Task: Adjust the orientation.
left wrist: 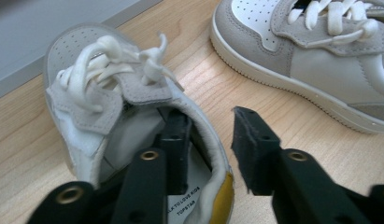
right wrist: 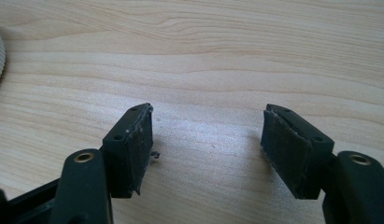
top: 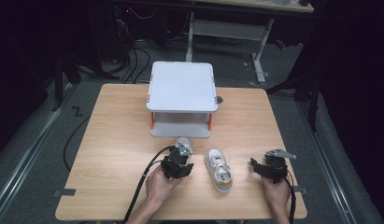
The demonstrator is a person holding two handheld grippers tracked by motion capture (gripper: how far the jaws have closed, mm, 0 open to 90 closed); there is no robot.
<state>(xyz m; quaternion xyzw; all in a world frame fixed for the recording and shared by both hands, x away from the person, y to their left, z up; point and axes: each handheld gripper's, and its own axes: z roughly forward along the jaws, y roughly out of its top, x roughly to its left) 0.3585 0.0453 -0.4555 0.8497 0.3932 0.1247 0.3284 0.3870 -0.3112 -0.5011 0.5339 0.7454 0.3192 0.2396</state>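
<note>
Premises: a robotics or data-collection lab, dimly lit beyond the work area. A plain wood-grain table (top: 110, 140) stands alone on grey carpeted floor (top: 35, 135), its near corners marked with strips of grey tape (top: 64, 192). At the far side, loose black cables (top: 133, 60) run across the floor towards dark equipment (top: 129, 18) showing a small red indicator light. Farther back, right of centre, stands a white-framed desk (top: 259, 42) of the height-adjustable office type. A pale metal rail (top: 26, 154) runs along the floor on the left. No domestic furnishings are seen; the arrangement is that of a test station.
</note>
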